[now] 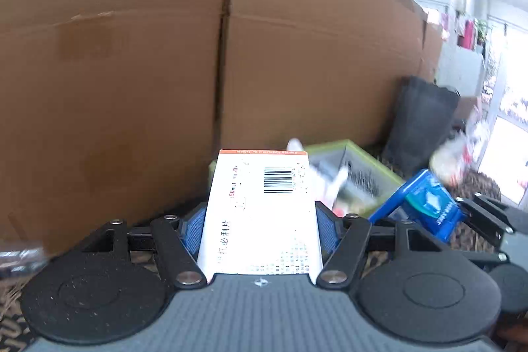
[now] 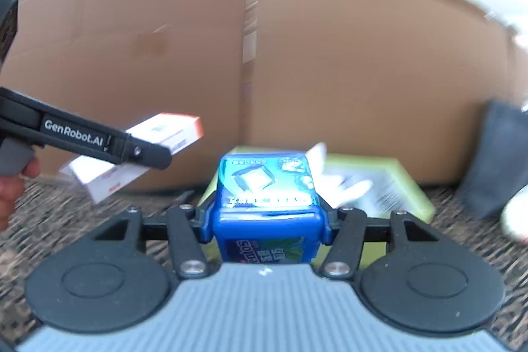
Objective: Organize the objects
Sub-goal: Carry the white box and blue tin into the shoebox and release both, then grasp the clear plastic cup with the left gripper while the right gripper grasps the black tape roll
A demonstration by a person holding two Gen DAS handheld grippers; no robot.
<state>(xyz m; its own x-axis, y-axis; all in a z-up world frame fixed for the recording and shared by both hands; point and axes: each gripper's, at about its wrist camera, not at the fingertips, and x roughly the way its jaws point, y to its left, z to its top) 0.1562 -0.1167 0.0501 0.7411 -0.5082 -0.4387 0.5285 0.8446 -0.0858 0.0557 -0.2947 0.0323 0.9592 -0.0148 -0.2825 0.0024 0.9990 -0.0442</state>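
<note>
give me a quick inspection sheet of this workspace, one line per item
surface: dark mottled carpet-like covering.
job's things: white medicine box with an orange edge and barcode; blue mint container; green tray ahead already holds blurred items.
clutter: dark bag leaning by the cardboard; blurred white and red packet at right.
grippers: left gripper shut on the medicine box; right gripper shut on the mint container; both lifted clear of the surface.
cables: nothing seen.
surroundings: large cardboard boxes form a wall behind; bright window at right.
</note>
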